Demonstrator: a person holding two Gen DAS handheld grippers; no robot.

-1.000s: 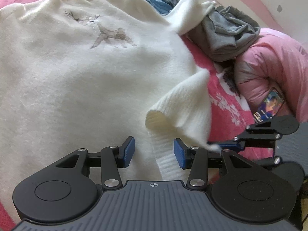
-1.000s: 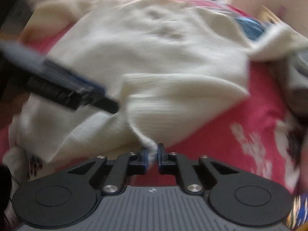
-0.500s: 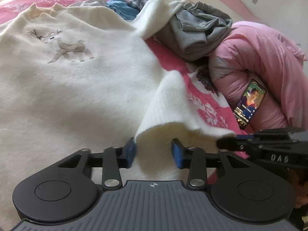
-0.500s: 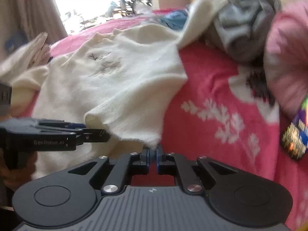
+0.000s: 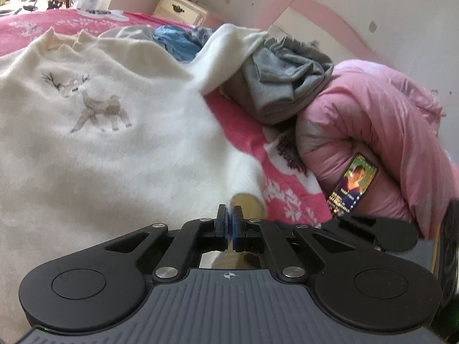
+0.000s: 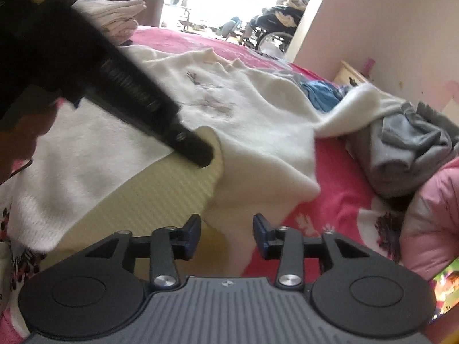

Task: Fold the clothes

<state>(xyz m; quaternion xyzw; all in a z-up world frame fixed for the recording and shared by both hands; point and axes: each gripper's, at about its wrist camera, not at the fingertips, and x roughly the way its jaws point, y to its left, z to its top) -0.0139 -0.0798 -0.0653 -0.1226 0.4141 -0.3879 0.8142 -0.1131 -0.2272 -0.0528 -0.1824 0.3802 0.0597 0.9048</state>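
Across the pink flowered bedspread (image 5: 246, 132) lies a cream sweater (image 5: 114, 149), front up, with a small deer stitched in grey and brown on the chest and a scalloped neckline at the far end. Its knit looks soft and fuzzy; one sleeve trails off toward a heap of grey clothes (image 5: 284, 83) beside a pink quilt (image 5: 381, 132). The left gripper (image 5: 229, 215) is pinched tight on the ribbed hem, which lifts into a fold. The right gripper (image 6: 226, 226) has its jaws opening, with the sweater's edge lying loose between them, pads not pressing. A lit phone (image 5: 354, 183) leans against the quilt.
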